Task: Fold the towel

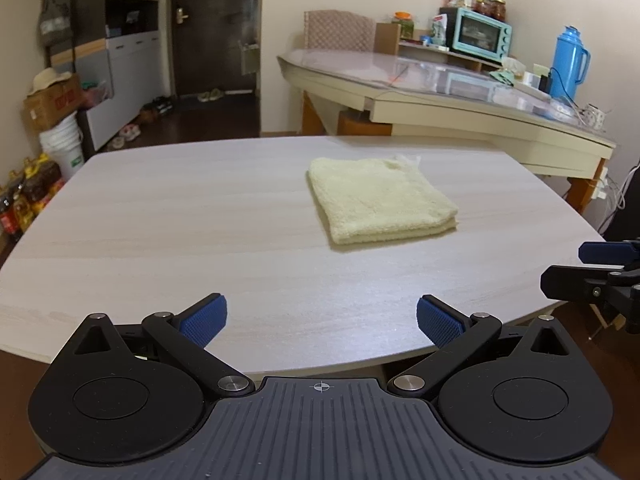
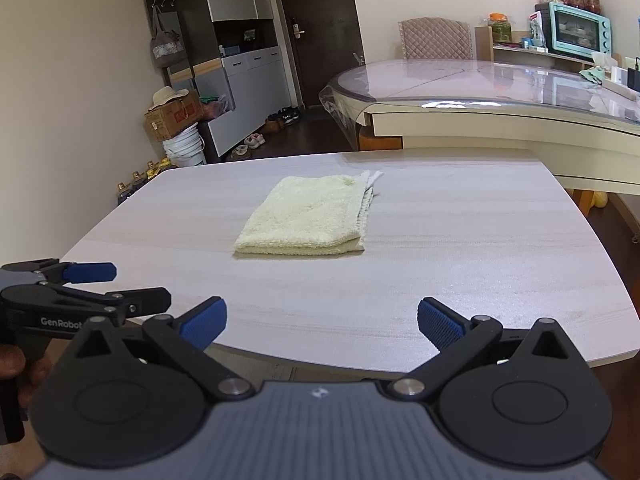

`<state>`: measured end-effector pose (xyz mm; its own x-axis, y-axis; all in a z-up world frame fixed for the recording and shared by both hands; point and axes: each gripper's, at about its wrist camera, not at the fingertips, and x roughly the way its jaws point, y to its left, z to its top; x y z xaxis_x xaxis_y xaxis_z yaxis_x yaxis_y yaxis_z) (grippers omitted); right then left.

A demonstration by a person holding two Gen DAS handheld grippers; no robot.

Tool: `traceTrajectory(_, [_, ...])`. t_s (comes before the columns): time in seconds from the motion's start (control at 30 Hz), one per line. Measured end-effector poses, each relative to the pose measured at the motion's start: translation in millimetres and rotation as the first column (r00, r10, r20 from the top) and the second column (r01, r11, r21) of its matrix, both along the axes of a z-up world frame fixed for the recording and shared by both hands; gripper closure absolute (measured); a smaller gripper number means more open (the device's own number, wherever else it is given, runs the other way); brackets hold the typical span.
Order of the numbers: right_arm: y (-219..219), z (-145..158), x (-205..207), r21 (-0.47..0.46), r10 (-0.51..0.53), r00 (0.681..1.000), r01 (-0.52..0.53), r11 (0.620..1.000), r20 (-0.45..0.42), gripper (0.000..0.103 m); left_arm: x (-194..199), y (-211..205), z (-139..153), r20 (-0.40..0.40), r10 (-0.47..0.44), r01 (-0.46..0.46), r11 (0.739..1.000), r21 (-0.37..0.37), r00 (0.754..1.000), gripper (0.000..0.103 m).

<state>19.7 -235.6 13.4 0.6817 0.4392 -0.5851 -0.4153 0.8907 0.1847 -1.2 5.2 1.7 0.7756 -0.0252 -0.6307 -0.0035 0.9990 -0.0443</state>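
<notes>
The towel (image 1: 378, 199) lies folded into a thick, pale yellow square on the wooden table (image 1: 160, 240), a little past the table's middle and well clear of every edge. Its folded layers show along the near side, and at the far right corner a thin fringe of loose layers sticks out unevenly, seen more plainly from the right wrist (image 2: 308, 216). Nothing touches the towel.

Your left gripper (image 1: 322, 320) sits on the near side of the towel, well apart from it, over the table's near edge, with its jaws spread wide and nothing between the blue pads (image 1: 204, 322). Your right gripper (image 2: 322, 322) is likewise back from the towel on the near side, spread wide and empty, blue pads (image 2: 440, 324) apart. Each gripper shows at the edge of the other's view: the right one off to the right of the towel in the left wrist view (image 1: 600, 276), the left one off to the left in the right wrist view (image 2: 84, 288), where your hand (image 2: 16, 368) grips its handle.

Beyond the towel, past the table's far edge, stands a glass-topped table (image 1: 440, 80) bearing a teal toaster oven (image 1: 482, 34) and a blue thermos (image 1: 568, 64). To the far left of the towel are a dark door (image 1: 216, 28) and a white bucket (image 1: 64, 146).
</notes>
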Motion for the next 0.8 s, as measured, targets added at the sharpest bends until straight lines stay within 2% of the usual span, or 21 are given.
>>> traceTrajectory(0.8, [-2.9,-0.8,-0.9,0.001,-0.006,1.000,0.006,1.000,-0.004,0.000,-2.7,-7.0,-2.7,0.006,-0.005,0.005,1.000,0.010,1.000,0.000])
